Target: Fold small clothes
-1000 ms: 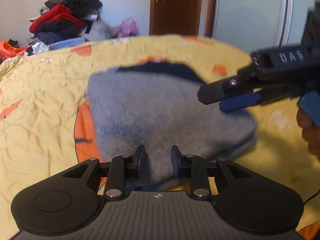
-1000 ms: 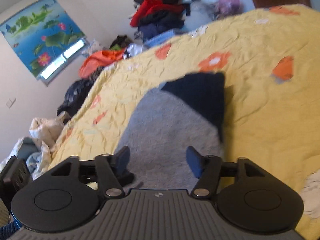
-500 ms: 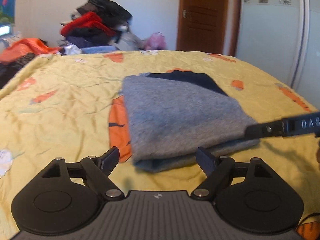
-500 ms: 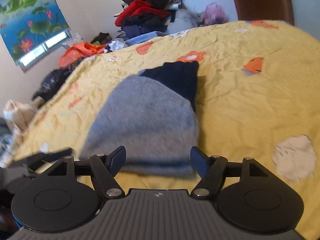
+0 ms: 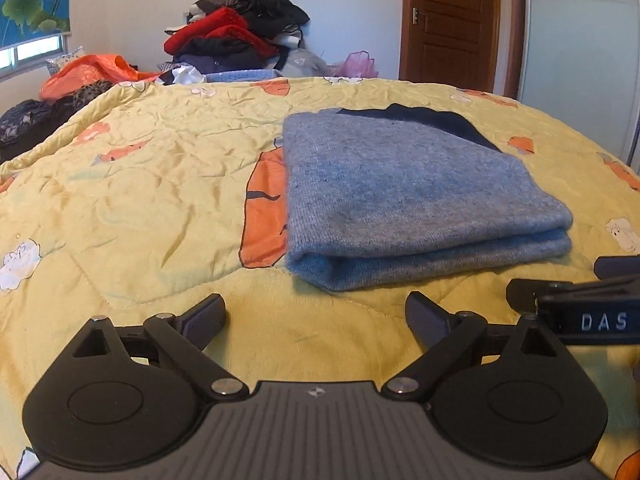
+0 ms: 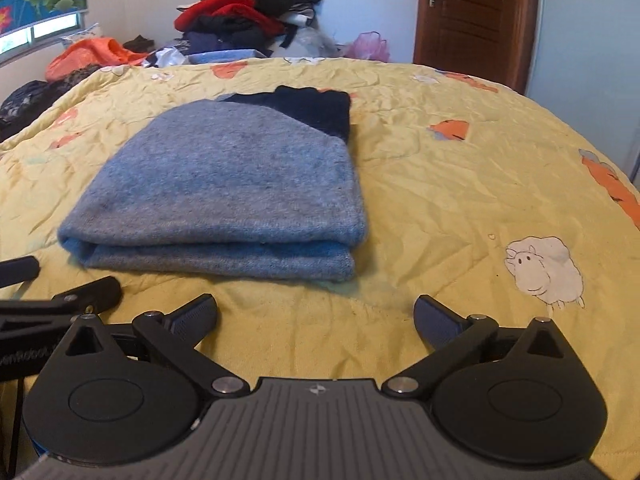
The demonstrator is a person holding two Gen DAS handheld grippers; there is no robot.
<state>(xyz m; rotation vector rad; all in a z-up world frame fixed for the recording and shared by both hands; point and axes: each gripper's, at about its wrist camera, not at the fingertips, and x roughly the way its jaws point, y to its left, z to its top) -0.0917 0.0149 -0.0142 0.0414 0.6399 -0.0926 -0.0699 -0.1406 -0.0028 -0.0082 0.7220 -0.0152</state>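
Left wrist view: showing one folded grey sweater (image 5: 404,196) with navy part, lying on yellow quilt (image 5: 132,200), clear of both claws. Seeing two grippers: left gripper (image 5: 316,316) spread wide, jaws having just been opening, nothing between; right gripper (image 5: 576,300) poking in at right edge, reading "DAS". Right wrist view: showing right gripper (image 6: 316,316) gaping, just been opening, holding nothing, pointing downward at quilt before sweater (image 6: 224,184). Spotting one clothes pile (image 5: 236,36) behind, one wooden door (image 5: 452,20).

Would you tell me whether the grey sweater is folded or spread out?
Folded: the grey sweater lies as a compact stack, doubled layers showing along its near edge.
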